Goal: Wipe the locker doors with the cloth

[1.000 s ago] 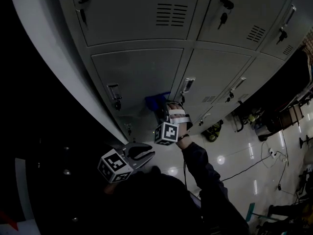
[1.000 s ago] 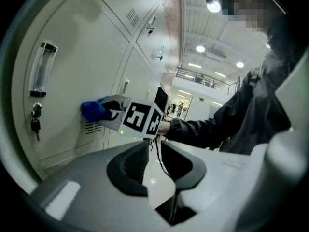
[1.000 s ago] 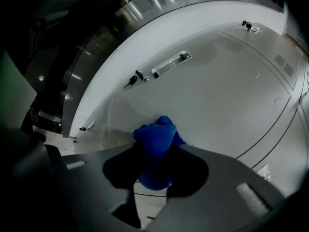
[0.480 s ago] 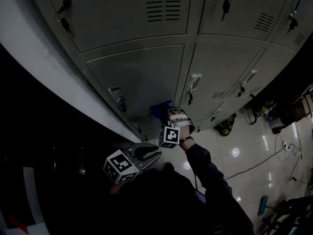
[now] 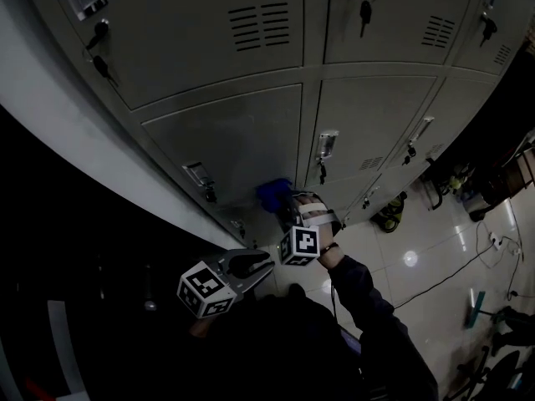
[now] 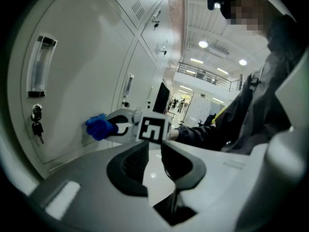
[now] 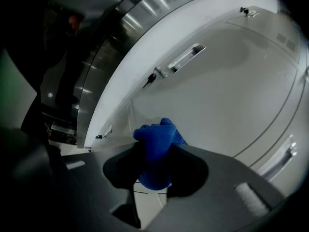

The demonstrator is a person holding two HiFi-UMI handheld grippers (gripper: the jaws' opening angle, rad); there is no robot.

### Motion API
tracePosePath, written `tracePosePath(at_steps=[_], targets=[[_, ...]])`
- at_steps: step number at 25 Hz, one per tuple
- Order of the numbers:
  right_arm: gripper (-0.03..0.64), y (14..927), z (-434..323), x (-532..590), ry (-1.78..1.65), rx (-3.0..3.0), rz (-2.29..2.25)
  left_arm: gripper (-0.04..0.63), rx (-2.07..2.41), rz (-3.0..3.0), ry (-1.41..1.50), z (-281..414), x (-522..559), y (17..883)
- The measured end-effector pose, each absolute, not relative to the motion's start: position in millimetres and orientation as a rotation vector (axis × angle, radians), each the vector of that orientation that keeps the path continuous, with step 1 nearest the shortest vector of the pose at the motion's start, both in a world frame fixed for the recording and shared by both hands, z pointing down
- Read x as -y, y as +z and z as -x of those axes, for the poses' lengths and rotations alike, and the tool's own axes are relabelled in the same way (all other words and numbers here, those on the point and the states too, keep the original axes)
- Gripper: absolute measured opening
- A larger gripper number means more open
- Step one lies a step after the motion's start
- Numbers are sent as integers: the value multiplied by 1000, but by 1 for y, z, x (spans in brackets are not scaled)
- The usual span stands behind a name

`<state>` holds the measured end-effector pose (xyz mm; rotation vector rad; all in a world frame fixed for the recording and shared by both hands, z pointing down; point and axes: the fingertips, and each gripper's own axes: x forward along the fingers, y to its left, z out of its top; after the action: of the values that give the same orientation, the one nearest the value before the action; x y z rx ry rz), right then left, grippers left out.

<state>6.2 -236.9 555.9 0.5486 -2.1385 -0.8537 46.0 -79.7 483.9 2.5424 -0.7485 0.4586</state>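
Cloth [image 5: 272, 192] against locker door [image 5: 234, 136]

Blue cloth [image 7: 154, 146] bunched — against grey locker door [image 5: 238, 136].

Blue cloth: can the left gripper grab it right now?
Probably not. The right gripper is shut on the cloth against the locker door, while the left gripper hangs apart from it, jaws slightly open and empty.

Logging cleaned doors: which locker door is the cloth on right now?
The left-column door just below the vent, with its handle at the left edge. The cloth, held in the right gripper's jaws, sits at its lower right corner.
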Motion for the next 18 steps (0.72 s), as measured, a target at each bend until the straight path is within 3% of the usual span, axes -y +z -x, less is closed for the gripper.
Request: tracePosePath(at_steps=[11, 18], targets=[[124, 308, -50, 255, -1210, 2125, -848, 55, 716, -2576, 418, -48, 89, 482], [124, 224, -54, 275, -1308, 2125, -977, 55, 717, -2582, 408, -47, 93, 478]])
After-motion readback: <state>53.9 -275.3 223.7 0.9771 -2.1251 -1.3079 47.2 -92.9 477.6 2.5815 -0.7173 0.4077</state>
